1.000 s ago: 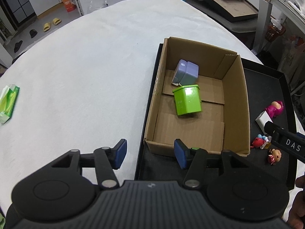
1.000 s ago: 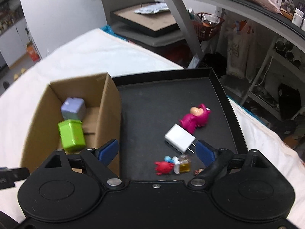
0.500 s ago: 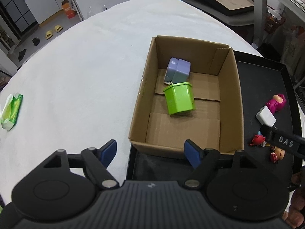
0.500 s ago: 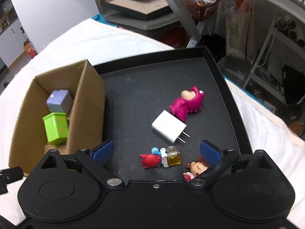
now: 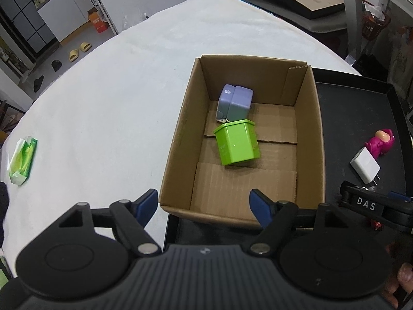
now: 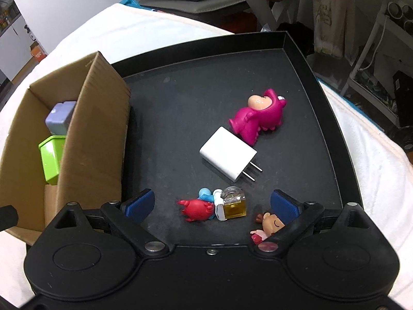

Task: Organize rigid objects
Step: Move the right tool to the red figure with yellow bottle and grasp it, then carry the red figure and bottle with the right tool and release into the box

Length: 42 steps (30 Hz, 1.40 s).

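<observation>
An open cardboard box (image 5: 317,139) holds a green tin (image 5: 237,143) and a lilac box (image 5: 235,103); both also show in the right wrist view (image 6: 50,160) (image 6: 60,116). On the black tray (image 6: 296,59) lie a white charger (image 6: 228,153), a pink figure (image 6: 258,116), a red and blue crab toy (image 6: 198,208), a small yellow bottle (image 6: 233,204) and a small doll (image 6: 268,226). My left gripper (image 5: 204,204) is open and empty before the box's near wall. My right gripper (image 6: 211,204) is open and empty, low over the crab toy and bottle.
The box sits partly on the tray's left end, on a white-covered table (image 5: 103,103). A green tissue pack (image 5: 23,161) lies at the table's far left. Shelves and a metal frame stand beyond the tray's right side (image 6: 374,38).
My left gripper has opened wider and drawn back and left from the box. My right gripper has moved forward and down over the tray toward the small toys.
</observation>
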Tool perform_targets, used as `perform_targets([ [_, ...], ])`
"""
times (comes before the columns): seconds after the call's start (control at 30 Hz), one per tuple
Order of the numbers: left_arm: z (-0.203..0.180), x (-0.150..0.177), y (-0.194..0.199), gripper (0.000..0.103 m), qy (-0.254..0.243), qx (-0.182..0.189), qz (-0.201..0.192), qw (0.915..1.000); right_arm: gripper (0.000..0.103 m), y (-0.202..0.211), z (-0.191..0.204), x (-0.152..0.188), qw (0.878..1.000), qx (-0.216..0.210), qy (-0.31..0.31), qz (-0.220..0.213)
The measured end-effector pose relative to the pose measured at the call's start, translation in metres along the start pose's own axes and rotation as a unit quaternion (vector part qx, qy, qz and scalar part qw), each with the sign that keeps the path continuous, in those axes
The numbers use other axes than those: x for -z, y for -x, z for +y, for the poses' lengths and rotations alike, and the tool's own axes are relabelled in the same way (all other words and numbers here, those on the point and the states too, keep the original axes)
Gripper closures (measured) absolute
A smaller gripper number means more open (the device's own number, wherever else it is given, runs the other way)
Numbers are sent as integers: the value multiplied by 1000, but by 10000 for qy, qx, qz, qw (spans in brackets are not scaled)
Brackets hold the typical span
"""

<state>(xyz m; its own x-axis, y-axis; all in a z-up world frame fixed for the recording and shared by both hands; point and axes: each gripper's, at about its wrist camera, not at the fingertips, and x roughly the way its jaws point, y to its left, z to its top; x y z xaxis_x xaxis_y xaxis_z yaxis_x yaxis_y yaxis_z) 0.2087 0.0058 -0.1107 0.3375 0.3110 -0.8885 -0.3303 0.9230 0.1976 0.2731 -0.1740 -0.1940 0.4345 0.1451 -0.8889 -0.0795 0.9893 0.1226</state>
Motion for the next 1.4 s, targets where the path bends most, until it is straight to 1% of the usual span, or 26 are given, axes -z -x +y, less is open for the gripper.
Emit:
perform_targets([
  [0.1, -1, 0, -1, 27, -2, -16, 6, 10000, 9, -5, 0, 0, 10000, 11, 19, 27],
  [0.17, -2, -1, -1, 27, -7, -27, -2, 10000, 14, -8, 2, 0, 10000, 34, 77, 48],
  [0.23, -2, -1, -1, 27, -1, -17, -13, 10000, 16, -12, 4, 1, 9998, 132, 170, 52],
  [0.27, -2, -1, -1, 27, 1, -13, -19, 10000, 21, -13, 6, 1, 9996, 200, 221, 33],
  [0.33, -2, -2, 0, 27, -3, -13, -35, 10000, 26, -15, 8, 1, 9993, 241, 278, 54],
  [0.4, -2, -1, -1, 27, -37, -14, -30, 10000, 35, -18, 9, 2, 9994, 185, 289, 106],
  [0.43, -2, -1, -1, 27, -56, -18, -26, 10000, 43, -19, 11, 2, 9992, 191, 313, 143],
  [0.53, 0, 0, -2, 27, -55, -4, -22, 10000, 43, -18, 15, 4, 9984, 378, 419, 106],
  [0.6, 1, -1, -3, 27, -59, 10, -22, 10000, 44, -12, 18, 5, 9976, 486, 496, -25],
  [0.83, 6, 1, -3, 27, -64, 92, -43, 9999, 44, 12, 14, 2, 9979, 417, 382, -320],
  [1.03, 19, 1, 1, 27, 17, 144, -110, 9998, 43, 40, 14, -3, 9964, 227, 416, -705],
  [1.3, 42, -2, 3, 27, 170, 270, -240, 9992, 44, 64, 24, -8, 9899, -282, 605, -1253],
  [1.4, 50, -3, 1, 27, 222, 398, -295, 9985, 44, 72, 28, -11, 9867, -443, 642, -1427],
])
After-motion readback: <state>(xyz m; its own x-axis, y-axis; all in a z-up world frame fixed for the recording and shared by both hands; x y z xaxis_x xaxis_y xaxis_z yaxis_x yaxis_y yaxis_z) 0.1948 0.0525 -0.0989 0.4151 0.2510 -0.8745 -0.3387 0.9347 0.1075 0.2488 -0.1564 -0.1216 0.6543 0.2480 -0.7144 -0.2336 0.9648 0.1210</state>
